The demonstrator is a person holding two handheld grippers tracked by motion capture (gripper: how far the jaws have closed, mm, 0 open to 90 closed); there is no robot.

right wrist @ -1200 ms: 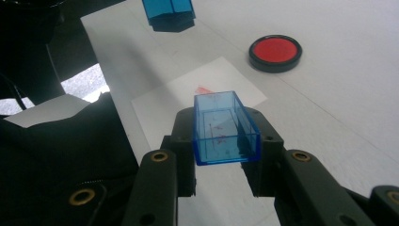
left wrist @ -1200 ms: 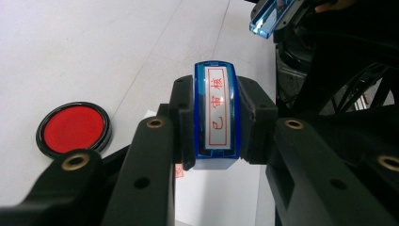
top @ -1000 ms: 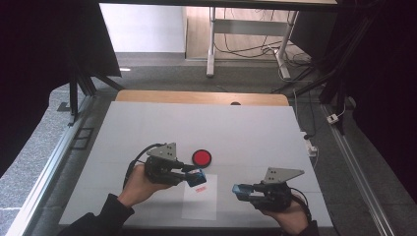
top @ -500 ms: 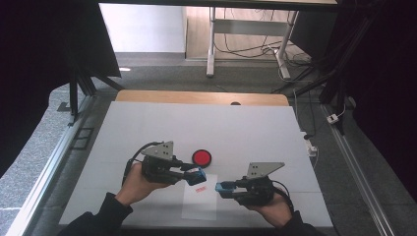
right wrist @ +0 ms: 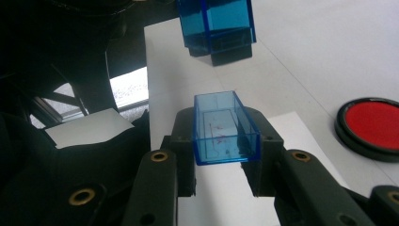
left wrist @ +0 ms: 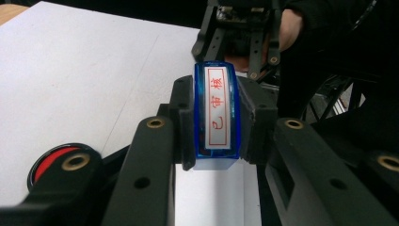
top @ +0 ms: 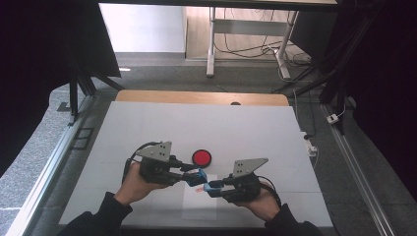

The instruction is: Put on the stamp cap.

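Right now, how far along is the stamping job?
Done: the cap is off the blue stamp, and red marks already show on the paper sheet. In hand: the left gripper is shut on the stamp, the right gripper on the cap, open end facing the stamp. Left, probably: fit the cap on. The red ink pad sits open beside them.
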